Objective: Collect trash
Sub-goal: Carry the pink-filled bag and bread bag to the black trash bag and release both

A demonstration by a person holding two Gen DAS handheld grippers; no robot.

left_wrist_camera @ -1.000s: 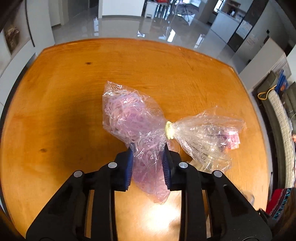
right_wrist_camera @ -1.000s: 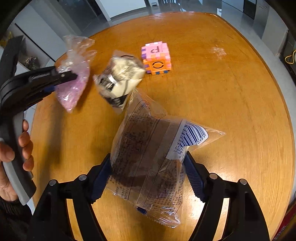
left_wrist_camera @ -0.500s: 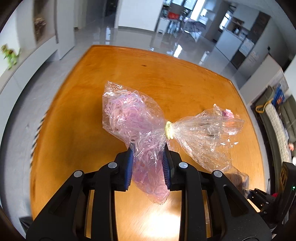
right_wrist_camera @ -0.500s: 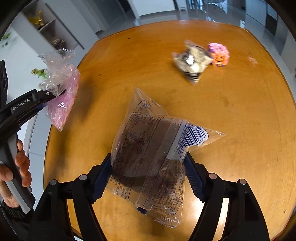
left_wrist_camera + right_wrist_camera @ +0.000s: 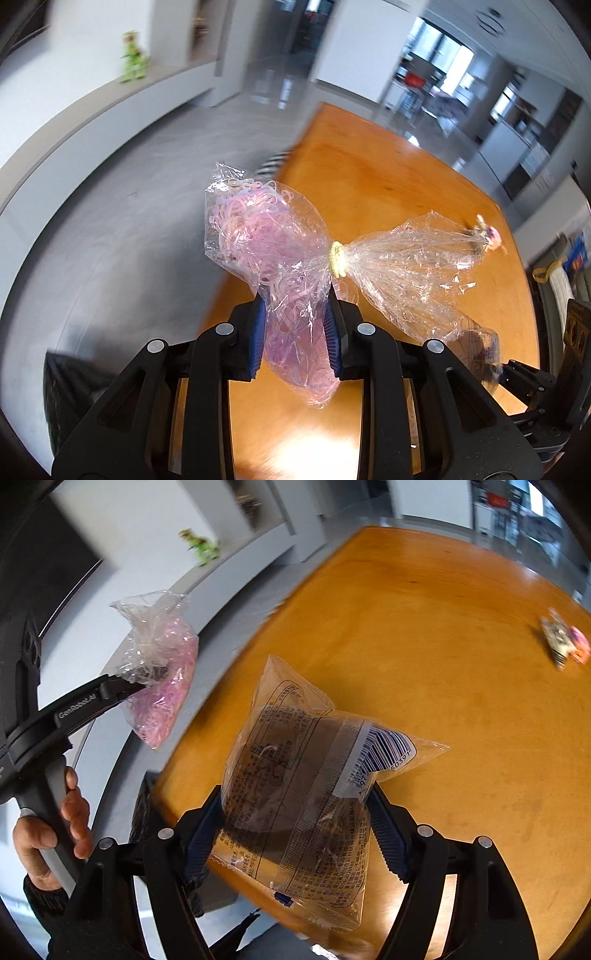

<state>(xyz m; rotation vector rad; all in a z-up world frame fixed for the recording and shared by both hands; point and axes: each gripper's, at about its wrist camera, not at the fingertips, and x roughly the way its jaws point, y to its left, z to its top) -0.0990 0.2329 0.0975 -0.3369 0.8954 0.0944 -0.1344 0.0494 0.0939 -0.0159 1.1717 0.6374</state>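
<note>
**Both tongs loaded, bags held off the surface edge**

My left tongs [image 5: 295, 339] were pinched on the pink bag [image 5: 266, 240], blue pads squeezing its lower belly w/ the film bulging out above and below. My right tongs [image 5: 295, 827] were clamped on the snack wrapper [image 5: 295, 786], pads biting both side edges approx. mid-height.

Handling, as I judged it: the pink bag felt like a light, squashy load. Thin crinkly film, loose filling, so it deforms under the pads and could slide if I gripped film only. Best hold was the filled bulge or the tied neck at the yellow band [image 5: 338, 258]; the empty flared tail past the band gave nothing to grip. The wrapper looked light too, but slick and semi-stiff; a hold across the full body beat the sealed fins, which would fold.

Looks: the pink bag was clear cellophane stuffed w/ pink shredded strands, cinched in the middle, tail fanning right. The wrapper was clear plastic w/ printed text, a barcode label [image 5: 388, 749] at upper right, and something dark brown inside.

Position: both were in the air, the pink bag out past the wooden surface [image 5: 443, 664] edge over grey floor, the wrapper above the surface's near edge. Far off on the surface lay another small packet [image 5: 556, 638] beside a pink-orange block [image 5: 578, 644], not yet collected. A dark bin-like shape showed low by the edge, but I couldn't tell for sure.
</note>
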